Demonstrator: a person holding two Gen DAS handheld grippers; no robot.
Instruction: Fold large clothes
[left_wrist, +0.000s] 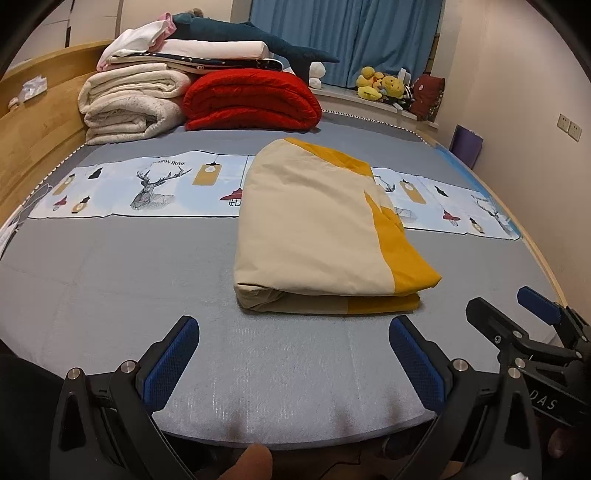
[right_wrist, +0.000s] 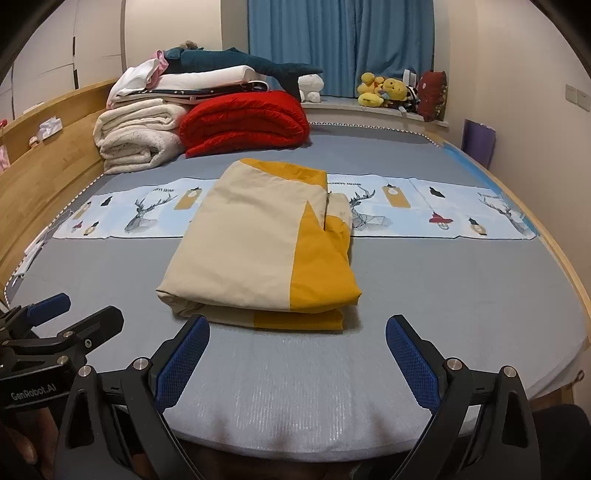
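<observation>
Seemingly the folding is finished: the cream and mustard-yellow cloth bundle (right_wrist: 258, 251) lies squared on the grey bed (right_wrist: 461, 295), both grippers' fingers (left_wrist: 173, 354) (right_wrist: 410, 354) wide open, empty; next, fetch another garment.

Both wrist cameras sit low at the near edge of the bed (left_wrist: 110, 280), side by side, angled down and looking forward across it toward the blue curtain (right_wrist: 332, 44). The left view sits left of the right one — each catches the other's gripper at its edge (left gripper (right_wrist: 79, 310), right gripper (left_wrist: 513, 306)). Both share the folded cream-and-yellow cloth (left_wrist: 314, 229), close ahead.
</observation>
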